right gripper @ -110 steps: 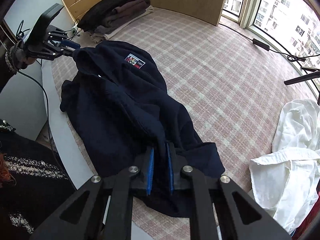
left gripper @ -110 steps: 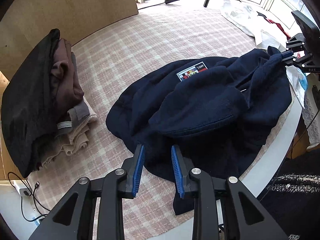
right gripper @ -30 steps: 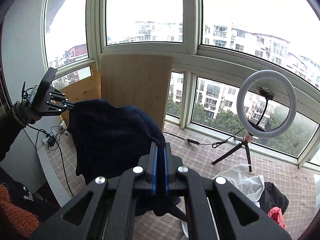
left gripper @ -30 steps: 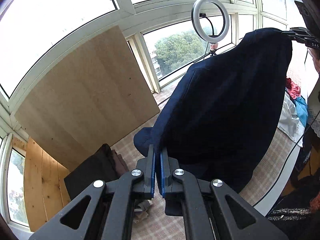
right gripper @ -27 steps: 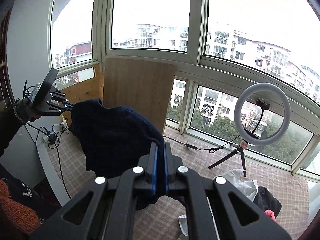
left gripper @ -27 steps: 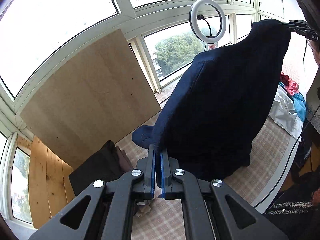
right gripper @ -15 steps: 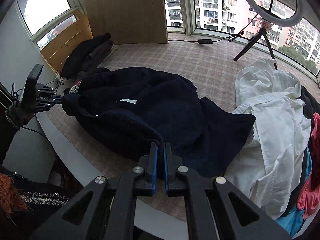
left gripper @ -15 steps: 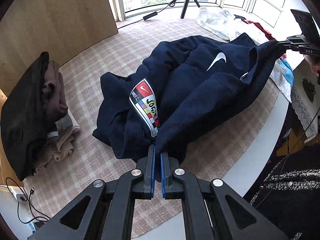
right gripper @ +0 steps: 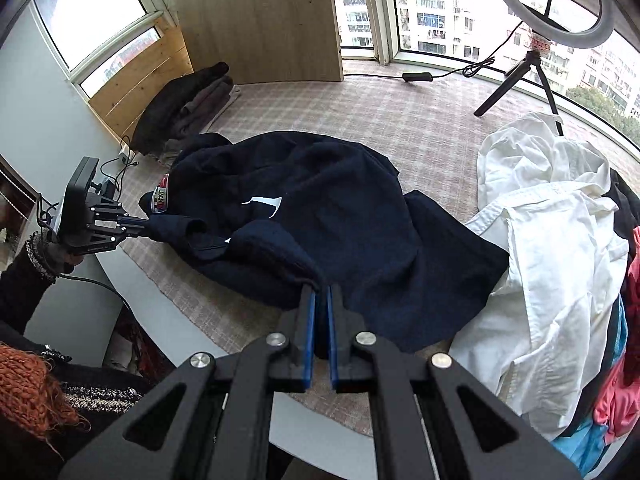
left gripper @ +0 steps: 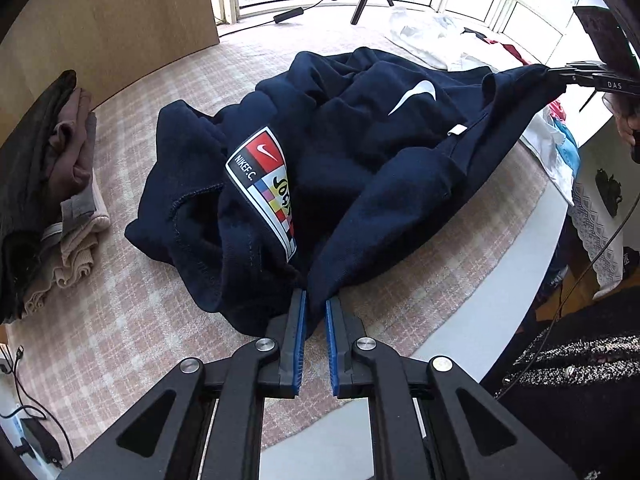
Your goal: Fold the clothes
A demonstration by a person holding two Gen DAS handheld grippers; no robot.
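Note:
A navy blue sweatshirt [left gripper: 360,152] with a white swoosh and a coloured Nike F.C. patch [left gripper: 266,184] lies crumpled on the checked tablecloth [left gripper: 132,320]. My left gripper [left gripper: 315,300] is shut on its near edge by the patch. My right gripper [right gripper: 321,294] is shut on the opposite edge of the sweatshirt [right gripper: 320,208] and shows at the far right of the left wrist view [left gripper: 560,76]. The left gripper also shows in the right wrist view [right gripper: 140,224]. The fabric sags between the two grippers close to the table's front edge.
A stack of folded dark and beige clothes [left gripper: 44,184] sits at the left. A heap of white, red and blue clothes [right gripper: 560,240] lies at the right. A ring light tripod [right gripper: 532,68] and a wooden board [right gripper: 260,20] stand at the back.
Both grippers held the sweatshirt high in the air a second ago. They have come down, and it now lies on the table, front side up, still gripped at both ends.

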